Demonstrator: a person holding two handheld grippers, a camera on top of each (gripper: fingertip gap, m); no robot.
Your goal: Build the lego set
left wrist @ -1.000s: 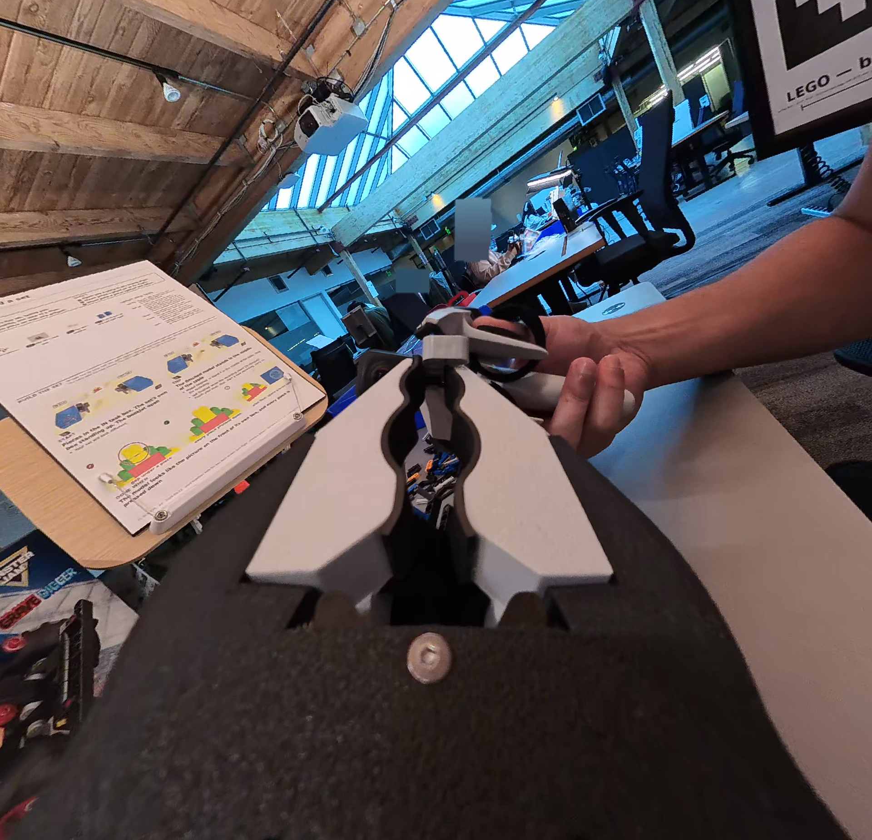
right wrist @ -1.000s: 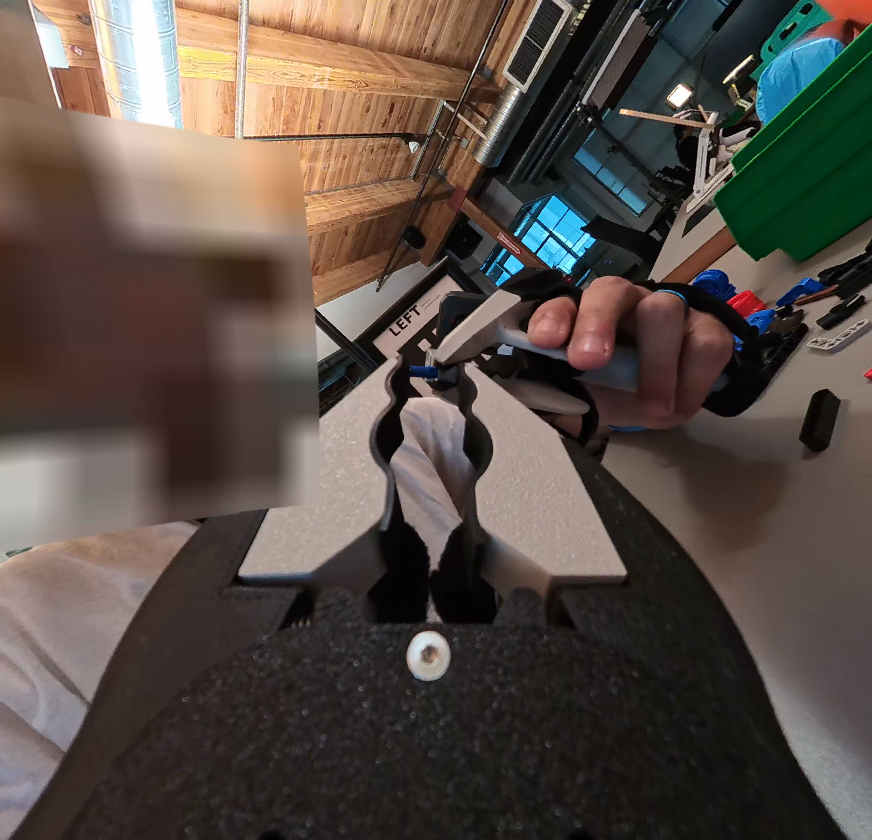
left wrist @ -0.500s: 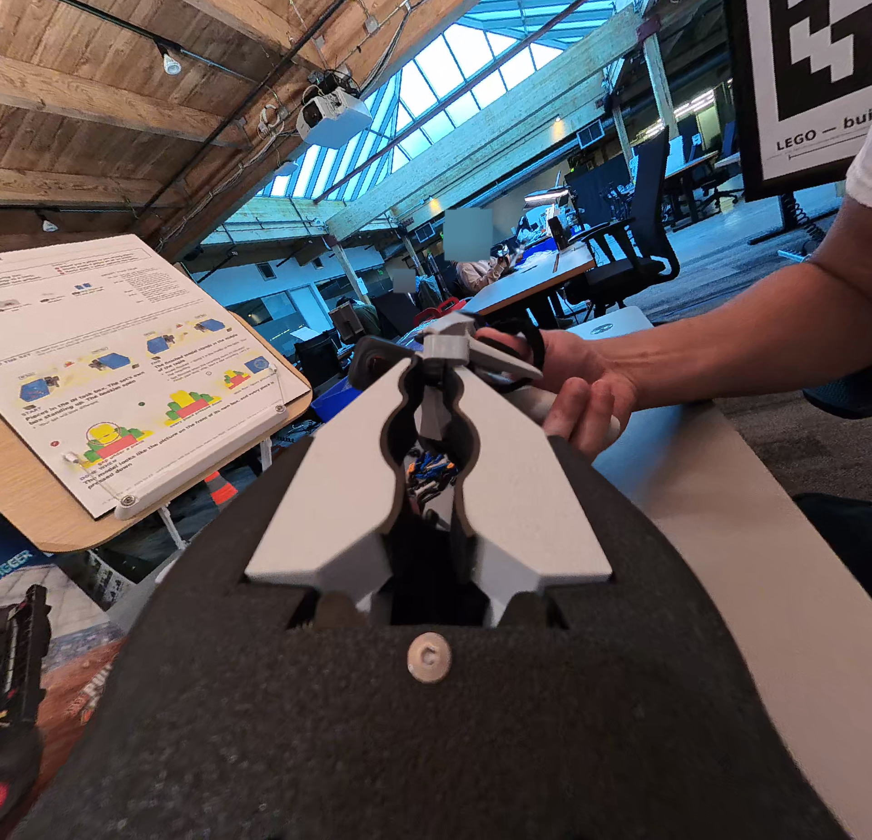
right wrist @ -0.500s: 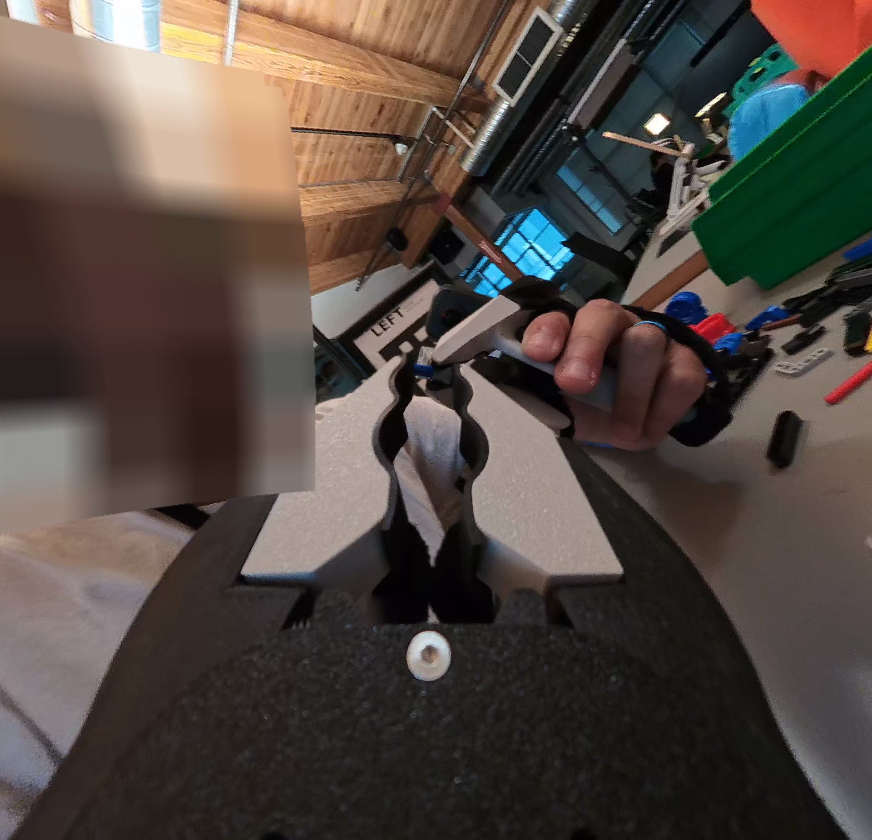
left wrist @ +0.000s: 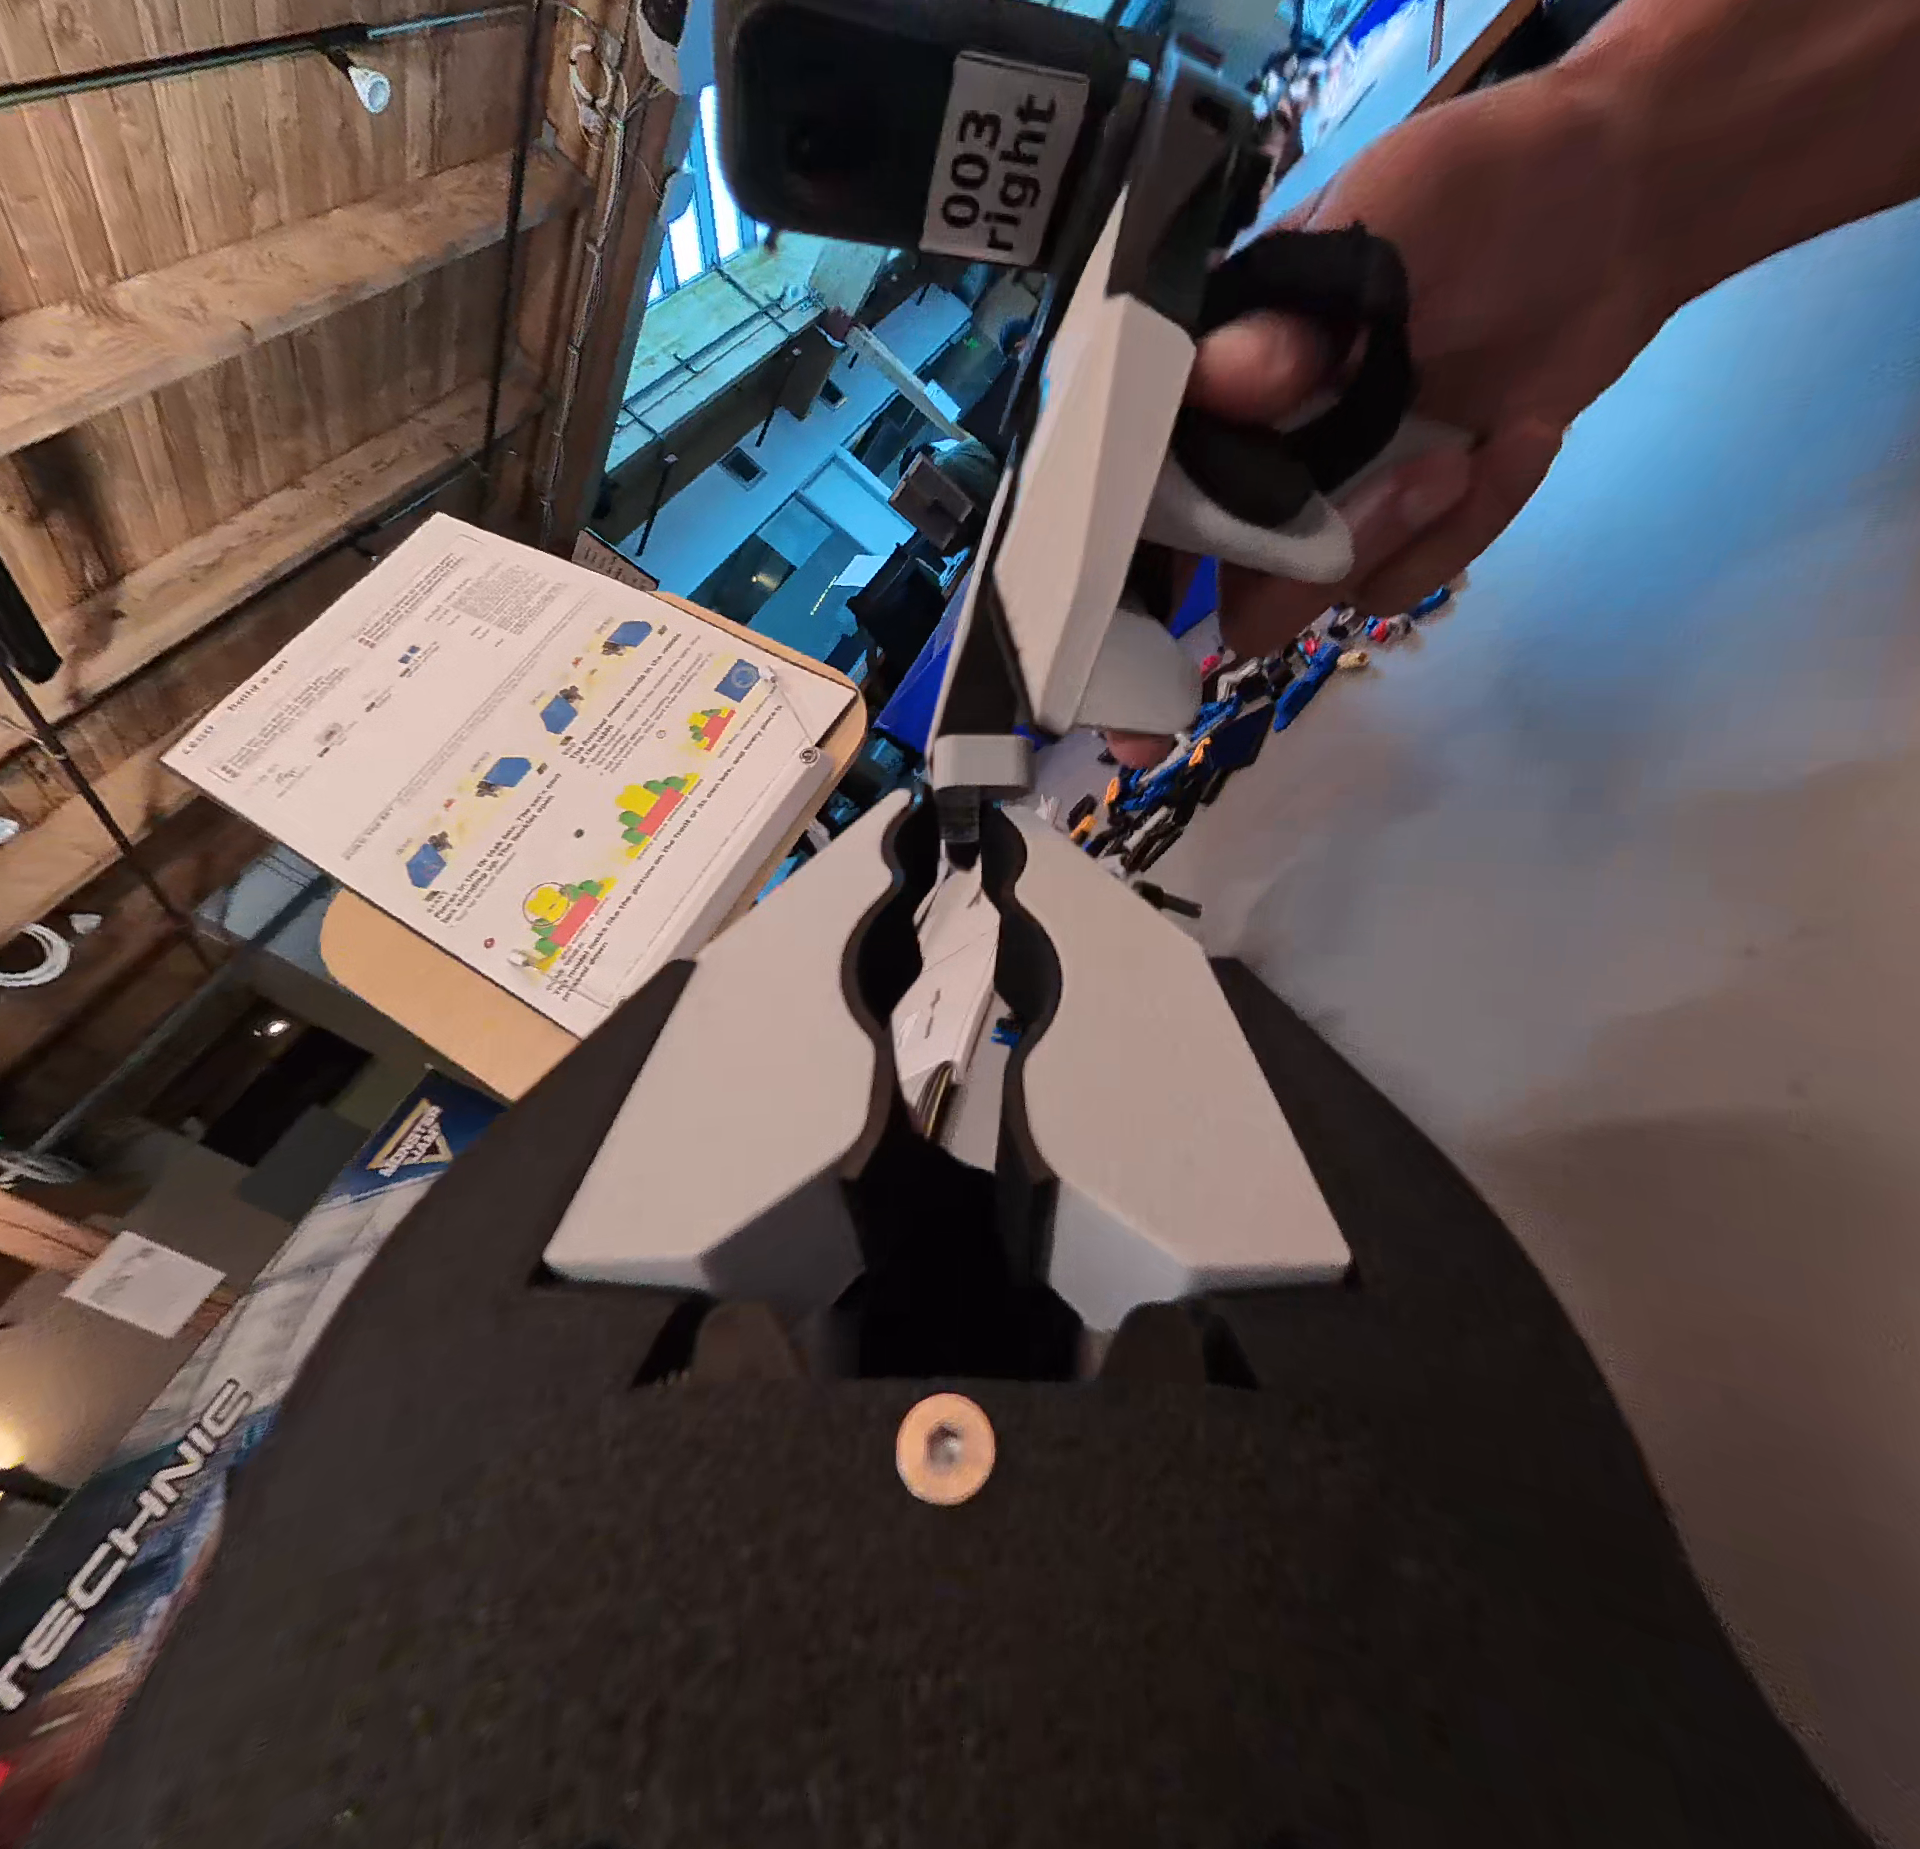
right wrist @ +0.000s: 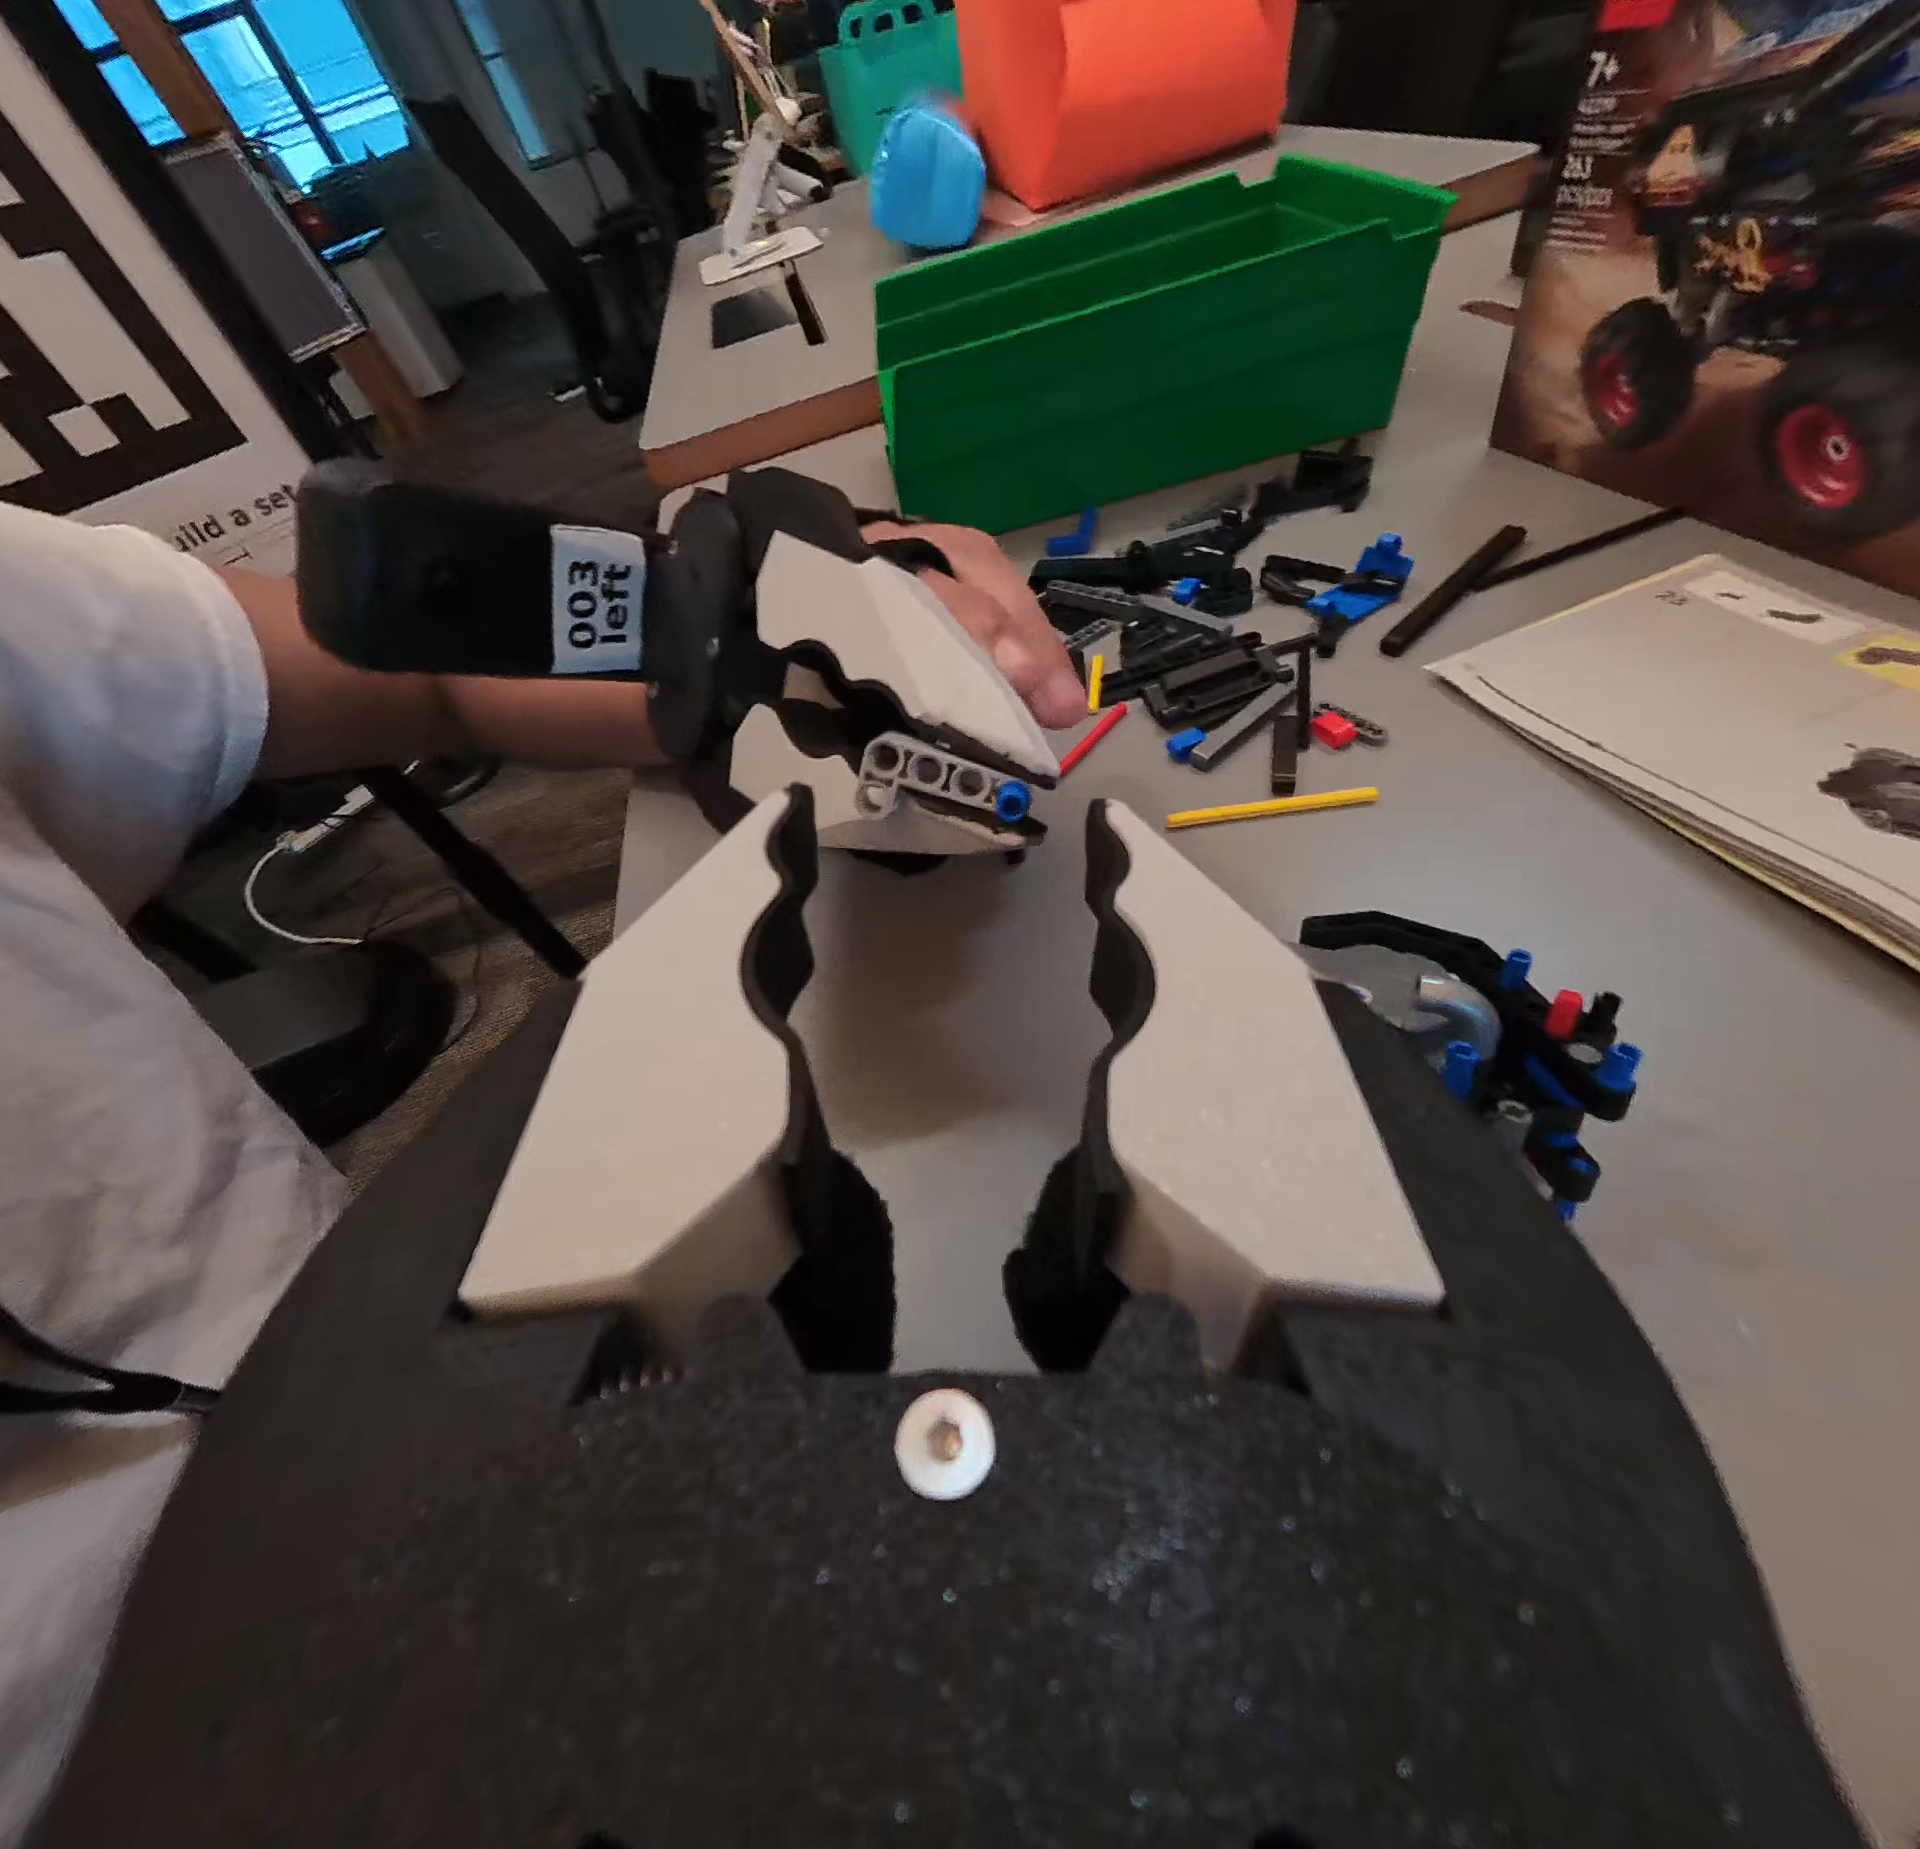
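Grey beam [right wrist: 928, 783] with blue pin clamped in left gripper [right wrist: 1023, 807]; right gripper [right wrist: 945, 812] agape, empty, above table [right wrist: 1455, 885].

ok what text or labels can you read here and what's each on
Writing isn't quoted; it stands on:
white label behind left claw
second white label behind right claw
set box: large print
sheet on wooden board: too small
booklet: too small
black-and-white poster

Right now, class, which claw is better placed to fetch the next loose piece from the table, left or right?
Right, probably. The right claw is open and empty, facing the loose pieces on the table. The left claw is shut on a grey beam with a blue pin.
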